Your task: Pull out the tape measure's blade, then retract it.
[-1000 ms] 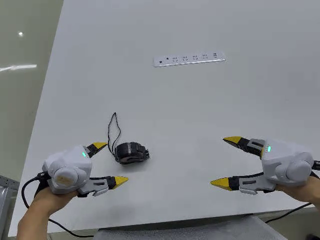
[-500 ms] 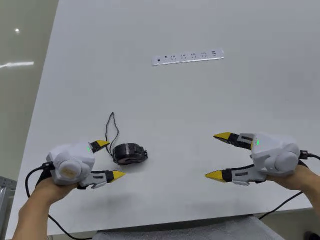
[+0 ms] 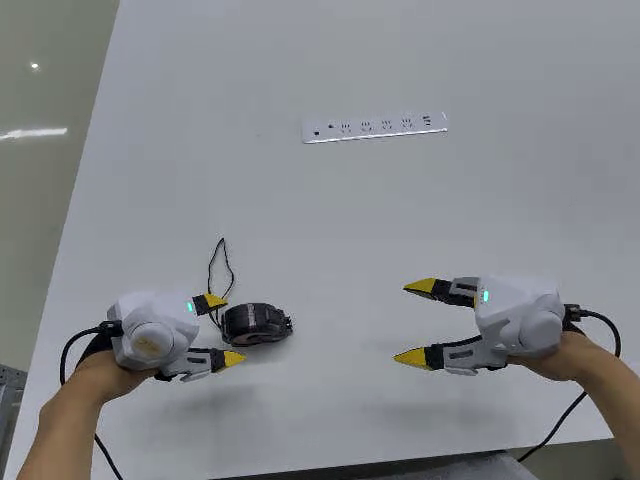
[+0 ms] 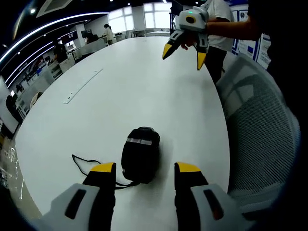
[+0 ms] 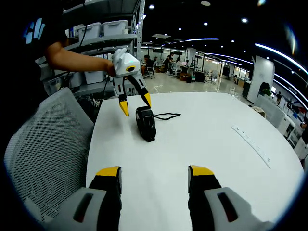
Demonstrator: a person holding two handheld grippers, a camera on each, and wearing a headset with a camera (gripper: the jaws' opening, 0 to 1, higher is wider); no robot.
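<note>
While the blade is not yet drawn, step one is in hand: taking hold of the tape measure [image 3: 255, 323].
Item: black tape measure on the white table [image 3: 350, 220], at 7 o'clock in my head view, blade wound in, thin black cord [image 3: 215, 265] trailing toward 11 o'clock. My left gripper [image 3: 223, 329] has its jaws spread wide and holds nothing, with its tips either side of the case's near end; contact I cannot confirm. My right gripper [image 3: 413, 322], at 3 o'clock of the case and well apart, is likewise wide and empty. Power strip [image 3: 374, 126] lies far off at 1 o'clock. Next, by my reckoning: close the left jaws on the case, then bring the right tips to the blade's hook, which I cannot pick out.
</note>
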